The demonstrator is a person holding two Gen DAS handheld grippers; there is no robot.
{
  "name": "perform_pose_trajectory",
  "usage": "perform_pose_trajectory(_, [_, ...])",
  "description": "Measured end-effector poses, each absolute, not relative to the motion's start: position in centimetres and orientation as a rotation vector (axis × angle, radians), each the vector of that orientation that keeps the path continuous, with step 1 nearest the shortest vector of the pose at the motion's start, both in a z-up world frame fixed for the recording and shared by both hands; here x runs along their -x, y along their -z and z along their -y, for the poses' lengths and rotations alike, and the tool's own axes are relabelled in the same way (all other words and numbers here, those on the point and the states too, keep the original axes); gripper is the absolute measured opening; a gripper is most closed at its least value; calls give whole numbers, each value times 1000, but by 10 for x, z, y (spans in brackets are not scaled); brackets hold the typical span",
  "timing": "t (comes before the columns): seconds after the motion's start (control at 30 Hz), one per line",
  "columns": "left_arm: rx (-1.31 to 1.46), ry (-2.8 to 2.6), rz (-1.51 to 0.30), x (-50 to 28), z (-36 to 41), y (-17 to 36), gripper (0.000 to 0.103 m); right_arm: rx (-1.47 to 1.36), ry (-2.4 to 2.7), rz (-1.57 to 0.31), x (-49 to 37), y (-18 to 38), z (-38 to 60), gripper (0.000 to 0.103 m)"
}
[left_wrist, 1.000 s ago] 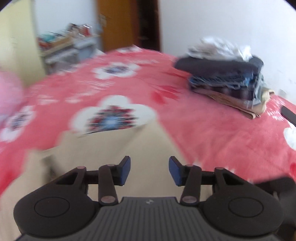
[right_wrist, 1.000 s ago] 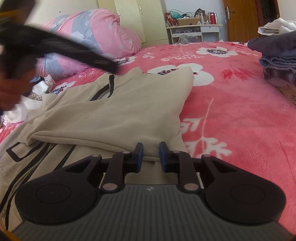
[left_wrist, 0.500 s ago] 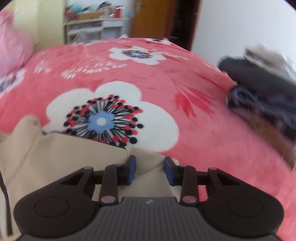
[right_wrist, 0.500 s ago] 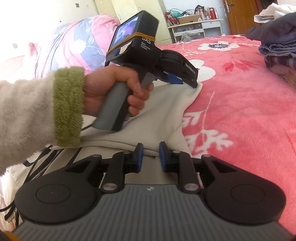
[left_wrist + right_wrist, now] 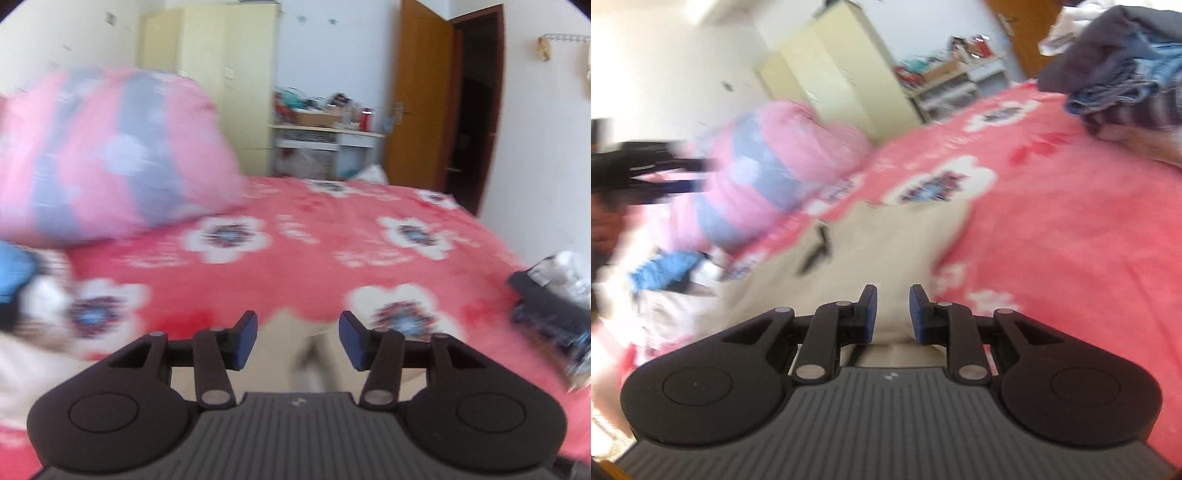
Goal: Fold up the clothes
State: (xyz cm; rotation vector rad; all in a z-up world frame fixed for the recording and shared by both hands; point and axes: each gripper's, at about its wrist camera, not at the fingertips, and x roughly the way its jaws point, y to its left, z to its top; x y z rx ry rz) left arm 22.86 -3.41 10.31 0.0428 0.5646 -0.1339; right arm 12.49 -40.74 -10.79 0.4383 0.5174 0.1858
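A beige zip jacket [image 5: 886, 243] lies on the red flowered bedspread [image 5: 1071, 229]; it also shows in the left wrist view [image 5: 295, 354] under the fingers. My left gripper [image 5: 297, 339] is open and empty, raised above the jacket's far edge. It shows blurred at the left of the right wrist view [image 5: 646, 173]. My right gripper [image 5: 893, 314] is narrowly open over the jacket's near part, with a little cloth visible in the gap; both views are motion-blurred.
A pink and grey quilt [image 5: 110, 155] is bundled at the left. A stack of folded dark clothes [image 5: 1115, 74] sits on the right of the bed, also in the left wrist view [image 5: 554, 310]. Blue and white garments [image 5: 665, 269] lie at the left.
My left gripper opened wide, let go of the jacket edge and swung up and left. My right gripper opened slightly and tilted; its view rolled.
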Motion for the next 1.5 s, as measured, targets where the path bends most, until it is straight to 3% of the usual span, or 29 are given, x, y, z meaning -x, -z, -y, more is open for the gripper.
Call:
perform_pose_trajectory(0.13, [-46, 57, -575, -185, -25, -103, 51, -341, -83, -608, -120, 110, 394, 19])
perform_pose_trajectory(0.27, [-28, 96, -562, -153, -58, -88, 53, -344, -99, -578, -102, 81, 385, 19])
perform_pose_trajectory(0.6, [-55, 220, -717, -157, -40, 40, 52, -254, -283, -551, -134, 28, 292, 18])
perform_pose_trajectory(0.8, [-89, 189, -742, -172, -34, 86, 54, -260, -337, -595, -193, 30, 231, 18])
perform_pose_trajectory(1.1, [41, 206, -670, -165, -81, 86, 54, -215, -345, -683, -233, 110, 181, 17])
perform_pose_trajectory(1.5, [464, -357, -389, -164, -302, 54, 59, -224, -353, -669, -230, 115, 184, 18])
